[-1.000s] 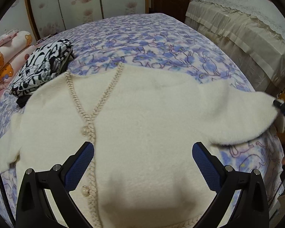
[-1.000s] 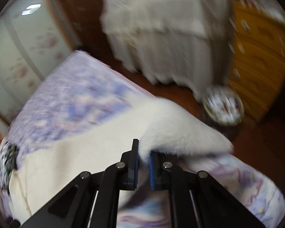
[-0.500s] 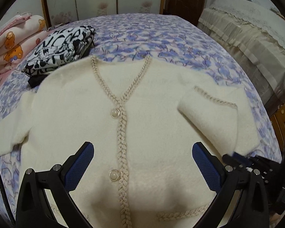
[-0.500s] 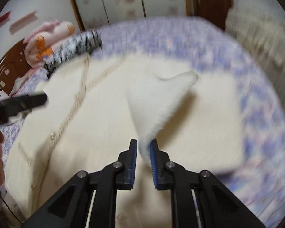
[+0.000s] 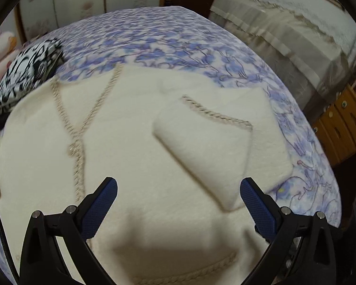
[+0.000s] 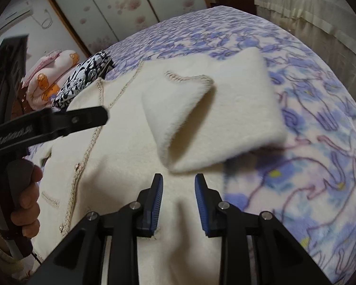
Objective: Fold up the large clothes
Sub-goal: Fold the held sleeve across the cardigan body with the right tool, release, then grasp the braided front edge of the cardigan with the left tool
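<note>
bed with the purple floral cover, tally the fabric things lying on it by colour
cream fuzzy knit cardigan with rope trim: 1
black-and-white patterned folded cloth: 1
pink plush bundle with orange bears: 1, at the far edge of the purple floral bed cover; whether it rests on the cover is unclear
total: 3

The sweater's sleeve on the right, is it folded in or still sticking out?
Folded in. The sleeve lies across the cream sweater, with its braided cuff pointing toward the neckline, not hanging off the bed.
</note>
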The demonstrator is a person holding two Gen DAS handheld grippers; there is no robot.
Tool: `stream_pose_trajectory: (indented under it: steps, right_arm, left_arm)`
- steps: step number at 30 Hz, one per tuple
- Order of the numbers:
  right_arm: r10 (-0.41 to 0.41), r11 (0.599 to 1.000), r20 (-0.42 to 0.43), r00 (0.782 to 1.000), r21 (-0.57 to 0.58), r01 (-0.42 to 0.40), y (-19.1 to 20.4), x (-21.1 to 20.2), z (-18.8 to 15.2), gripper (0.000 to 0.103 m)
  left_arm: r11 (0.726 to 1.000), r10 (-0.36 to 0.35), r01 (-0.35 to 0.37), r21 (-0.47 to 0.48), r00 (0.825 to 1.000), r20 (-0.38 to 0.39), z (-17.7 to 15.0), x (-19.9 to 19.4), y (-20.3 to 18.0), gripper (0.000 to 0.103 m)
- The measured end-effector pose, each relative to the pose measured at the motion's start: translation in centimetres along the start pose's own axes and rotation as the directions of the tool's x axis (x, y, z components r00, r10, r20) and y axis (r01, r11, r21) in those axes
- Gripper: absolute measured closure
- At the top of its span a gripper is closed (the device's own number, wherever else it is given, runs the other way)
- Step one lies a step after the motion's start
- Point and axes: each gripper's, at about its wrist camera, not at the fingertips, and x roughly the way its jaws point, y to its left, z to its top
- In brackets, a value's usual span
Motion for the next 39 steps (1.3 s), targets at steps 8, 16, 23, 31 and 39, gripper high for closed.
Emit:
stream_pose_trajectory:
  steps: [8,16,23,31,39]
  right_arm:
    - [-0.021,0.999,-0.047,0.999,0.045,0.023,-1.8,0.0,-2.1,0.075]
    - [-0.056,0.996,-0.053,0.997,0.066,0.059,-2.5,0.3,-2.5,0.075]
    - [-0.077,0.996,-0.037,0.996,0.048,0.078,-2.1,-0.2,-2.8,0.075]
    - [-0.079,0.996,-0.041,0.996,0.047,0.081,-1.4,-0.2,-3.2,0.075]
    - [-0.107,0.994,-0.065,0.992,0.004,0.108,0.0,0.9,-3.2,0.075]
  left_arm:
    - [0.98,0.165,-0.155,0.124,0.983,-0.079,1.6,4.4,-6.1,0.001]
    - [0.984,0.154,-0.136,0.119,0.974,-0.165,2.0,7.6,-5.8,0.055]
    - [1.0,0.004,-0.003,0.009,0.996,-0.086,4.8,3.5,-1.0,0.088]
    - [0.994,0.071,-0.069,-0.087,0.997,0.024,3.8,-1.0,9.3,0.086]
    - [0.946,-0.071,0.024,-0.323,0.988,-0.137,-2.2,1.9,19.9,0.07]
